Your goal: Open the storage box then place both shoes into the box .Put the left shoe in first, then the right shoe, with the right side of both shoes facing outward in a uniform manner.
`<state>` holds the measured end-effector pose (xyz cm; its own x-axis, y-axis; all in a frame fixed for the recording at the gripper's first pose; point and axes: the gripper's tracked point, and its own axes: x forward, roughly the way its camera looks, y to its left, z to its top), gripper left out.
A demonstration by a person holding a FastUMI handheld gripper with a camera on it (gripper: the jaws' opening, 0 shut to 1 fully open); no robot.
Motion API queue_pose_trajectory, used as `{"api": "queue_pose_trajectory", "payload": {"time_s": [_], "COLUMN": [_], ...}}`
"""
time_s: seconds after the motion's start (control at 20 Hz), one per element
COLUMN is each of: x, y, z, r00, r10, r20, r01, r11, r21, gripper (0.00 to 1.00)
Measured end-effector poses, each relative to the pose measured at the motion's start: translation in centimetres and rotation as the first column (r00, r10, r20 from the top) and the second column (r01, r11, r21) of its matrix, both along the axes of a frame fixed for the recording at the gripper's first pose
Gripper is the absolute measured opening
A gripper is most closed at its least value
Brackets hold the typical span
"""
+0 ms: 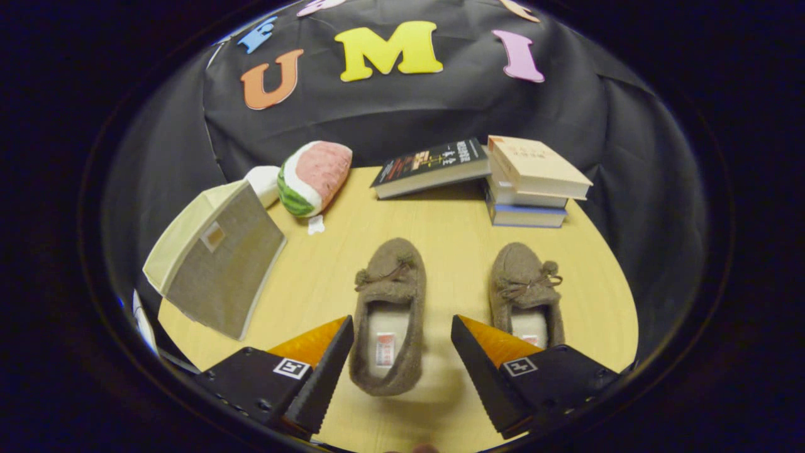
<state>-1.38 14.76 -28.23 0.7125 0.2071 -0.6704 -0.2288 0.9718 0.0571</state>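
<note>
Two brown fuzzy moccasin shoes lie on the wooden table, toes pointing away from me. The left shoe (388, 314) has its heel between my fingers, which are not touching it. The right shoe (525, 290) lies just beyond the right finger, its heel partly hidden by that finger. My gripper (402, 330) stands open above the table. The storage box (217, 264), a beige fabric one with a grey front panel and a small label window, stands to the left of the shoes, shut, turned at an angle.
A watermelon-slice plush (314, 177) and a white soft thing (264, 182) lie behind the box. A dark book (433, 167) leans on a stack of books (534, 182) at the table's back. The table's edge curves close on the right.
</note>
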Motion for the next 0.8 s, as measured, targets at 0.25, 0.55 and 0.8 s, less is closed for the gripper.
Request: {"api": "queue_pose_trajectory", "payload": {"time_s": [0.25, 0.55, 0.8], "x": [1.7, 2.9, 2.5], "y": [-0.6, -0.1, 0.3], "z": [-3.9, -4.7, -3.7], "r00": [0.994, 0.982, 0.964], "r10": [-0.034, -0.078, -0.125], "r20": [-0.103, -0.17, -0.234], "r01": [0.038, 0.094, 0.158], "r11": [0.999, 0.992, 0.979], "r21": [0.038, 0.085, 0.13], "gripper": [0.6, 0.39, 0.0]}}
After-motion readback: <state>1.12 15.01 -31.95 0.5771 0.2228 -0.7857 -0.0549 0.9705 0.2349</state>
